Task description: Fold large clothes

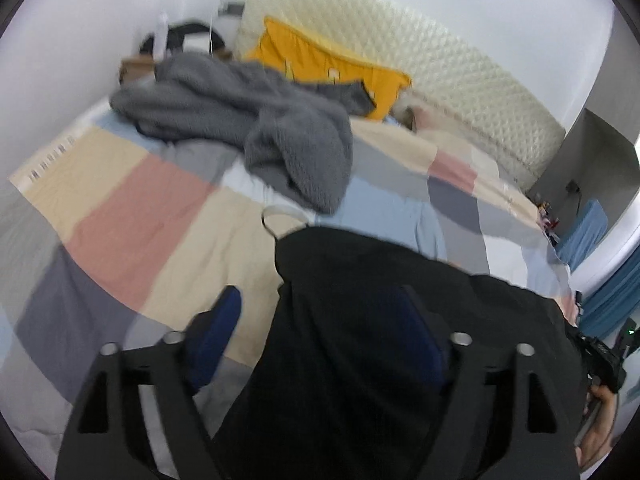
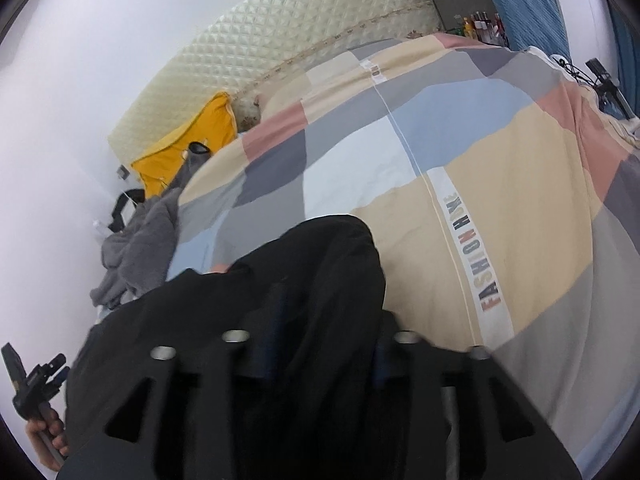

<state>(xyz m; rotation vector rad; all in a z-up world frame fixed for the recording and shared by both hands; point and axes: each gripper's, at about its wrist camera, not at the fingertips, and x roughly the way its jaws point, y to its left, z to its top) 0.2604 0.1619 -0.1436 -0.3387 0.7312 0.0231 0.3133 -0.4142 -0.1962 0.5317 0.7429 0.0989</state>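
**Black fabric draped over both grippers, mid-fold on the bed**

Black cloth is what's seen first in both wrist views. The left gripper (image 1: pixel 320 320) is spread wide: one blue finger (image 1: pixel 218 328) is out on bare quilt, the other is buried under the black garment (image 1: pixel 360 320), so nothing is actually being pinched there. It looks like a corner is being let go so it can settle flat.

The right gripper (image 2: pixel 320 320) is spread partway, with cloth draped over and between its fingers. Whether the pads are pressing on it can't be told, since the fabric hides them.

The garment is laid along the near edge of the patchwork quilt (image 2: pixel 520 200), probably because that's the flattest open patch for folding. Further out, a grey fleece (image 1: pixel 248 120) is heaped toward the far side, likely waiting its turn, and a yellow pillow (image 1: pixel 304 52) is propped against the quilted headboard (image 1: pixel 440 60).
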